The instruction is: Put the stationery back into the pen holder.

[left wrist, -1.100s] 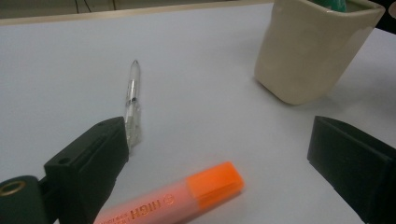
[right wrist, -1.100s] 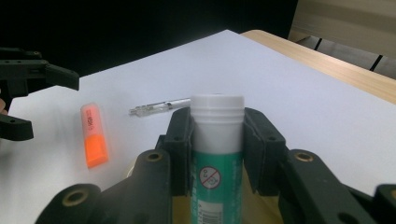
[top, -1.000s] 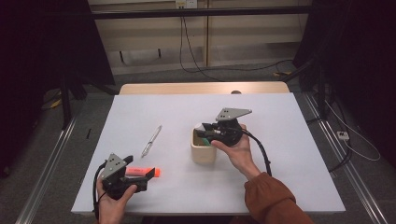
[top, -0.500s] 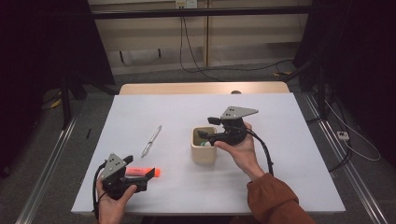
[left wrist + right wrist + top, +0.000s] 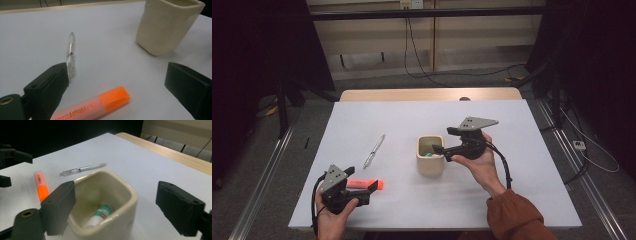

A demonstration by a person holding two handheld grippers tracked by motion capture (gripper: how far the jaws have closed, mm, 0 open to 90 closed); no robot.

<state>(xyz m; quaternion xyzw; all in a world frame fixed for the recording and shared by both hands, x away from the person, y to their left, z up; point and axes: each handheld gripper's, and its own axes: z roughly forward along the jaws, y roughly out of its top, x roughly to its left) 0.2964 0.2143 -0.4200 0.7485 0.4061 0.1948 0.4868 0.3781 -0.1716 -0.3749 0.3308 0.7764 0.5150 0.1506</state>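
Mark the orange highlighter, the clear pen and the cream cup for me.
orange highlighter (image 5: pixel 113 98), left gripper view, on its orange cap.
clear pen (image 5: pixel 71 48), left gripper view, on its clear barrel.
cream cup (image 5: pixel 130 195), right gripper view, on its rim.

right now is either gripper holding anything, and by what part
Nothing is held. The right gripper, jaws just opened, stands by the cup with a green-white tube lying inside. The left gripper is open around the highlighter, not pressing it.

High view looks forward-down over table; gripper views sit low, close, both sharing cup, orange highlighter
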